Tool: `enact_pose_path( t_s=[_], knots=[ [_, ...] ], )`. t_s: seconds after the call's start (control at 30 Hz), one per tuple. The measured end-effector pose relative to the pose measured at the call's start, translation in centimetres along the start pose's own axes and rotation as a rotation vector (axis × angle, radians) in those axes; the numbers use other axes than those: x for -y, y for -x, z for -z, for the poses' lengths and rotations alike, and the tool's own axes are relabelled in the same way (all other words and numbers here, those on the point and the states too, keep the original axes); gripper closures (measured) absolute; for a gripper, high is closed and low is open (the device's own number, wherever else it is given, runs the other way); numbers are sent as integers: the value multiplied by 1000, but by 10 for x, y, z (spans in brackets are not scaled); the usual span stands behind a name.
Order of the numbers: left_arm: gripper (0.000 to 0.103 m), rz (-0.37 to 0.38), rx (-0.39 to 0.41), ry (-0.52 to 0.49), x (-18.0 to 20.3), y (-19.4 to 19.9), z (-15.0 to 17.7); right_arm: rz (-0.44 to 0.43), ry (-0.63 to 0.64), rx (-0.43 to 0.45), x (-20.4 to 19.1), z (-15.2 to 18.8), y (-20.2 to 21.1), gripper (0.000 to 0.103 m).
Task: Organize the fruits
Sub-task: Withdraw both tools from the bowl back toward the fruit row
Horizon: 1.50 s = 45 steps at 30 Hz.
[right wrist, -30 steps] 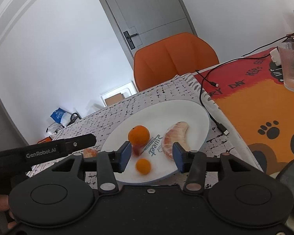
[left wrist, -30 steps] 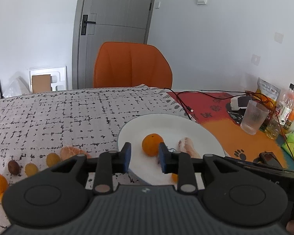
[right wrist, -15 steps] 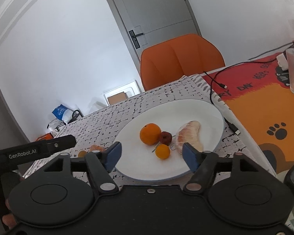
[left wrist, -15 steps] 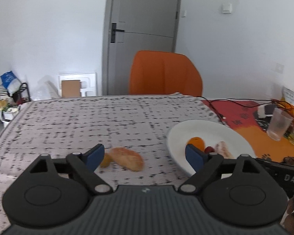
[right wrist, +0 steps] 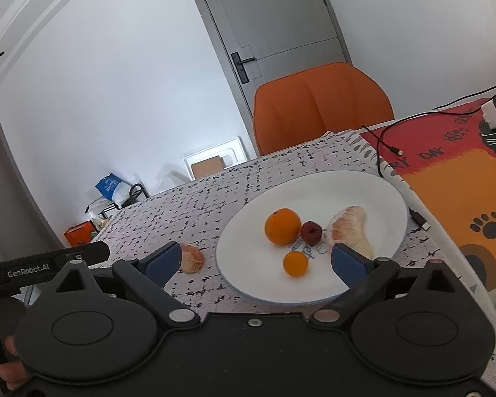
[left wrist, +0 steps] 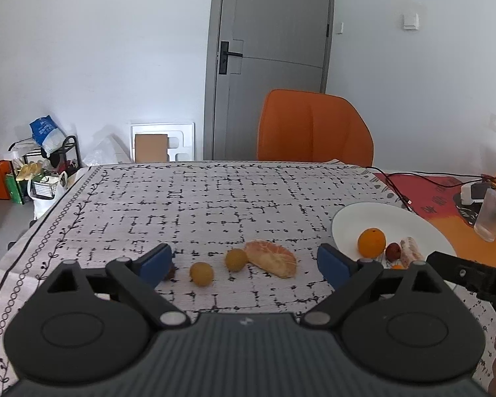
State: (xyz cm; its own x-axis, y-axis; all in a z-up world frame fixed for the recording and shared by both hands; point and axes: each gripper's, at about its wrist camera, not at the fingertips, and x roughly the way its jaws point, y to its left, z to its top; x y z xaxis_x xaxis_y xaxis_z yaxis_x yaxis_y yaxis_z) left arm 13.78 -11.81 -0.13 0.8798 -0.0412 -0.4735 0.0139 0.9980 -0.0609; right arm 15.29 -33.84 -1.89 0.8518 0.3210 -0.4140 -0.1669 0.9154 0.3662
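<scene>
A white plate (right wrist: 363, 192) holds an orange (right wrist: 282, 226), a small dark red fruit (right wrist: 311, 232), a small orange kumquat (right wrist: 295, 263) and a peeled pomelo segment (right wrist: 349, 228); the plate (left wrist: 357, 221) also shows at the right of the left wrist view. On the cloth lie a peeled citrus half (left wrist: 271, 257) and two yellow kumquats (left wrist: 235, 259) (left wrist: 201, 273); a dark fruit (left wrist: 170, 273) peeks behind my left finger. My left gripper (left wrist: 244, 261) is open and empty, above these. My right gripper (right wrist: 256, 261) is open and empty, over the plate's near edge.
An orange chair (left wrist: 314, 125) stands behind the table. A black cable (right wrist: 383, 152), a glass (left wrist: 492, 215) and a charger lie on the red-orange mat (right wrist: 453, 178) at the right. The table's left edge (left wrist: 33, 228) drops to floor clutter.
My left gripper has opened wide and swung left from the plate to the loose fruits on the cloth. My right gripper has opened wider, leaving the small kumquat on the plate.
</scene>
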Motion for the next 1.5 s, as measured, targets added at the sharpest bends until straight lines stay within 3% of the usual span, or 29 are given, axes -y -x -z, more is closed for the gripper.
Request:
enact_pose_path(
  t_s=[0.5,1.13,1.33,1.5],
  knots=[
    [9,-36,0,46,-32,12,12,-52,65,-17,-34,6,-4,2],
    [10,-16,-44,148,-79,-1,39,-82,132,-62,-70,13,-28,2],
    [13,-21,-58,169,-87,-12,45,-96,149,-76,-75,16,-39,3],
    [27,-13,-88,195,-90,-23,50,-110,164,-100,-78,17,-51,8]
  ],
)
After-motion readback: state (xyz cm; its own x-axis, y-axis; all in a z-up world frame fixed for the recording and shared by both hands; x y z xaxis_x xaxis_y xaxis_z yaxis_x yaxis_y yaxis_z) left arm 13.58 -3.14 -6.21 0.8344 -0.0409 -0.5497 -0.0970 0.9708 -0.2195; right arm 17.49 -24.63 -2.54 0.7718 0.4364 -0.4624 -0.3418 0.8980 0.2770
